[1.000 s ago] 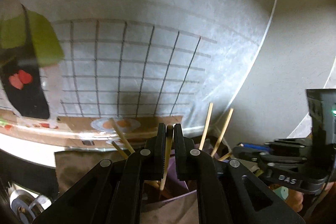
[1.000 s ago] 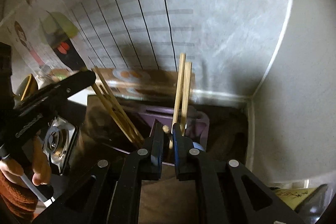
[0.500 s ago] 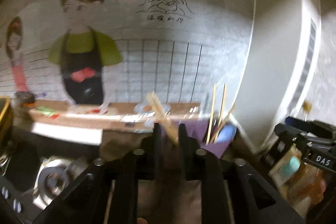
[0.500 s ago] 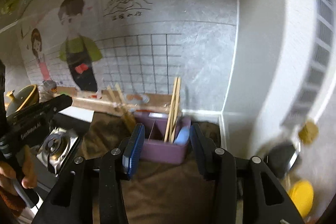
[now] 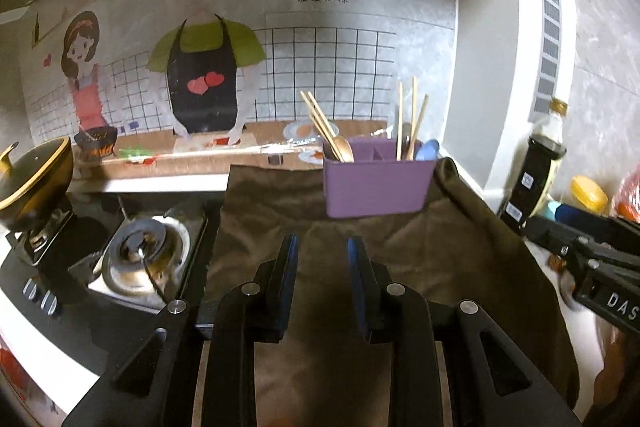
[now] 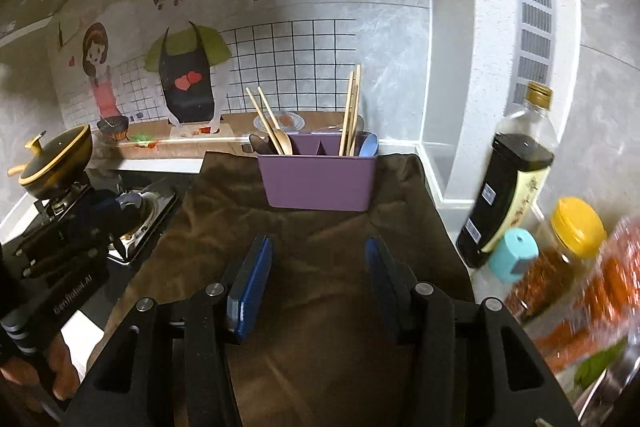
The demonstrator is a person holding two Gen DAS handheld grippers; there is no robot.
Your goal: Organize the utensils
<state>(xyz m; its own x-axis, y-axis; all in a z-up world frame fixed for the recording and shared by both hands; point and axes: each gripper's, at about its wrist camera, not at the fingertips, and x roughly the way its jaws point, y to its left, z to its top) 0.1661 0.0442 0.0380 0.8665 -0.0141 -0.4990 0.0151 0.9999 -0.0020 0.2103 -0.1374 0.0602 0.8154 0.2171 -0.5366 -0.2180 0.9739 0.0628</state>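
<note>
Left tool (image 5: 322, 277): jaws opening, a narrow gap, nothing between them.
Right tool (image 6: 318, 279): jaws wide apart, nothing between them.
Under both tools: brown cloth (image 6: 320, 247) spread on the tabletop.
Ahead of both tools: purple holder (image 5: 378, 181) on the cloth's far end, well apart from the pads.
Holder contents: chopsticks (image 5: 408, 119) upright in the right compartment beside a blue spoon (image 5: 427, 149); more chopsticks and a wooden spoon (image 5: 343, 147) leaning in the left compartment.
Left of the tools: stove burner (image 5: 142, 247).
Right of the tools: dark sauce bottle (image 6: 504, 187).
</note>
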